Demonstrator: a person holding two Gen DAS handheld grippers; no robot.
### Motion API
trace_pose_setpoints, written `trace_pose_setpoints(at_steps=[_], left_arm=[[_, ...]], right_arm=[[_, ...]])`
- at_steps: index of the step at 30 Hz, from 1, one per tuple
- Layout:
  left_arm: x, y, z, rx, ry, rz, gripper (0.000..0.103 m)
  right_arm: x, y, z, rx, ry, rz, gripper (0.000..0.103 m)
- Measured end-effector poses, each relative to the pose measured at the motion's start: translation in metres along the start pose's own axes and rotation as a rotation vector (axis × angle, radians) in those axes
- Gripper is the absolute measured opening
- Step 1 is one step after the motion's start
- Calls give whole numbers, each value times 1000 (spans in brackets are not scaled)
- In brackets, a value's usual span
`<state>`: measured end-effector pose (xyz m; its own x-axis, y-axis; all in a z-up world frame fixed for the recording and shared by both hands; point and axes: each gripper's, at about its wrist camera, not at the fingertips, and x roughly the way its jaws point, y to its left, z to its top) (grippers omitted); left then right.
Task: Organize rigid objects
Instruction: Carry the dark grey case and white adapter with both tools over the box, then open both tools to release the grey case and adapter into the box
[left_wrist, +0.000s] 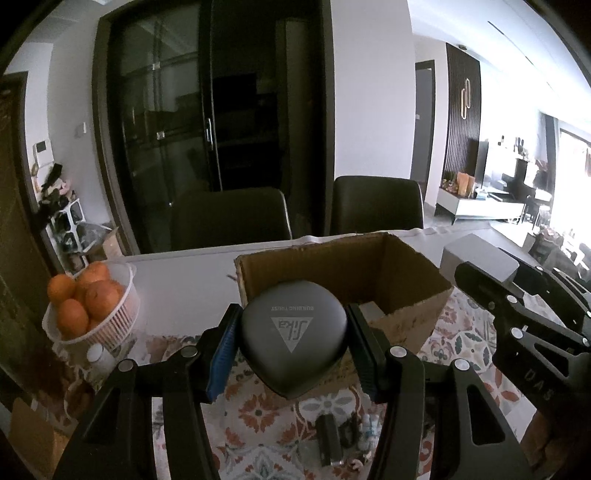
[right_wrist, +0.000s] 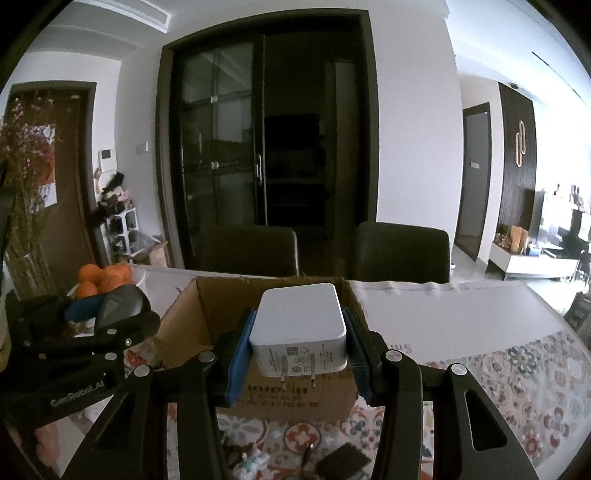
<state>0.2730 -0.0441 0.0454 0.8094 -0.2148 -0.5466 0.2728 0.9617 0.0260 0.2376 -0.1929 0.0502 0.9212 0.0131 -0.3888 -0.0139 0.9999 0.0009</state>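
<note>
Left gripper (left_wrist: 293, 339) pads clamp a dark grey rounded case (left_wrist: 293, 334) with an upside-down triangle logo, fingers set fairly narrow around it. Case is held in the air just in front of the open cardboard box (left_wrist: 406, 280), gripper angled downward toward it. Right gripper (right_wrist: 298, 349) pads squeeze a white plug adapter (right_wrist: 301, 325), prongs facing the camera, jaws snug on its sides. Adapter hangs over the near edge of the same box, gripper tilted slightly down. Both grippers sit side by side, each visible in the other's view. Basket of oranges (left_wrist: 92, 317) left of box on patterned tablecloth (left_wrist: 258, 417); small items lie below.
</note>
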Motion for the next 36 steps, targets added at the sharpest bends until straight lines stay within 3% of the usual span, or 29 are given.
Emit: trace_pose_setpoints(at_steps=[16,36], left_arm=[[51,5,31,-23,99,-20,55],[110,6,25,-48,275,-39,56]], right_arm=[[61,-9,23,2,118,33,47],[118,-17,9,11,291,62,48]])
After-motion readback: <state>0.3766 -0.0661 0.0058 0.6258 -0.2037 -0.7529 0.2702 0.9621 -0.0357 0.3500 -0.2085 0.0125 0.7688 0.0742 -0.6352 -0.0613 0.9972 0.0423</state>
